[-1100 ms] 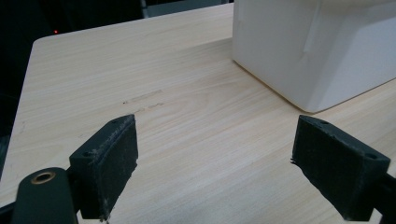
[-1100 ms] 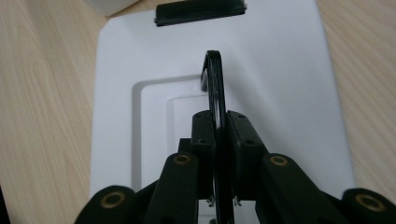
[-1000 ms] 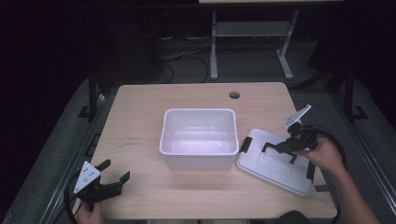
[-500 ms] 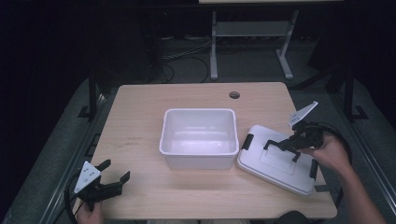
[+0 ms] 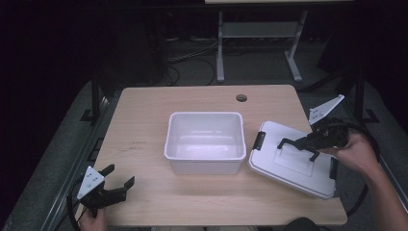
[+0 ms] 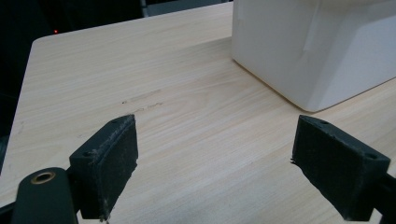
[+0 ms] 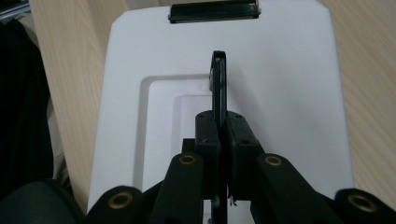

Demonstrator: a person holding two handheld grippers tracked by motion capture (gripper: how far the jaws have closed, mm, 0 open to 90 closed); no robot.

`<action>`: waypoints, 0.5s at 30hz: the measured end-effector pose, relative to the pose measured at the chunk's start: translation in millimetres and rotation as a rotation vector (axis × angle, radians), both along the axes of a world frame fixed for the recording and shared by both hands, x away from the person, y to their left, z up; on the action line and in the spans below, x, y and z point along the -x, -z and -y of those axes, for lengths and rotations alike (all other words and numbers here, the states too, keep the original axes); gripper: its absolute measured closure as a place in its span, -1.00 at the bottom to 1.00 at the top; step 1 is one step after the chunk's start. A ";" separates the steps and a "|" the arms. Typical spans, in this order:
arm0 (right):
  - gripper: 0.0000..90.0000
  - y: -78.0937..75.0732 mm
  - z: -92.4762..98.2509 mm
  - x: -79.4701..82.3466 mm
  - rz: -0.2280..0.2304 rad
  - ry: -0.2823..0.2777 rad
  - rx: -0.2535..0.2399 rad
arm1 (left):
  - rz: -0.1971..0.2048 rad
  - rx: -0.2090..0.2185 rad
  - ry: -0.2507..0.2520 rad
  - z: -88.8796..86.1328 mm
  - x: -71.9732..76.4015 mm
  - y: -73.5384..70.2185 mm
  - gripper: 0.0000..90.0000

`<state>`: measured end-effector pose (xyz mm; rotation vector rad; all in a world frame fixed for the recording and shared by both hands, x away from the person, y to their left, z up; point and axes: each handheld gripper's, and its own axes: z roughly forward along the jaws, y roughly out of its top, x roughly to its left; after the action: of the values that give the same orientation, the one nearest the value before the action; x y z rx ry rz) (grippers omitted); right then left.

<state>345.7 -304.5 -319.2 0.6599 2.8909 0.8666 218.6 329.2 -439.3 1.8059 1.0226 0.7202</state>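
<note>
A white lid (image 5: 293,168) with a black handle (image 5: 294,143) and black end latches (image 5: 259,140) lies tilted on the right of the table, beside an empty white bin (image 5: 204,139). My right gripper (image 5: 308,140) is shut on that handle. In the right gripper view the jaws (image 7: 223,123) pinch the thin handle (image 7: 218,79) edge-on over the lid (image 7: 289,93). Whether the lid is clear of the table I cannot tell. My left gripper (image 5: 119,175) rests open at the table's near left corner, nothing between its jaws (image 6: 215,154). The bin's corner (image 6: 317,51) lies ahead of it.
The wooden table (image 5: 144,120) has a small round hole (image 5: 241,98) at its far edge. A metal stand (image 5: 257,29) and cables are on the dark floor behind. The person's right forearm (image 5: 380,192) comes in from the lower right.
My right gripper has risen and moved a little to the right with the lid's handle in it, and the lid has come along. The left gripper has stayed put.
</note>
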 end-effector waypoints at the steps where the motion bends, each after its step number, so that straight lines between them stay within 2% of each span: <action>1: 0.88 -3.5 0.6 1.1 0.004 -0.006 -0.002 | 0.000 -0.001 0.000 0.0 0.0 -0.1 -0.70; 8: 0.88 -28.3 0.1 9.6 0.024 -0.027 -0.014 | 0.001 -0.001 0.000 0.2 -0.2 -0.2 -0.70; 15: 0.88 -50.8 -10.9 12.5 0.051 -0.064 -0.009 | 0.004 0.001 -0.003 0.1 -0.4 -0.2 -0.70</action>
<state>333.2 -293.6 -268.4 0.5404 2.8789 0.8899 219.1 329.1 -439.1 1.8024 1.0227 0.7246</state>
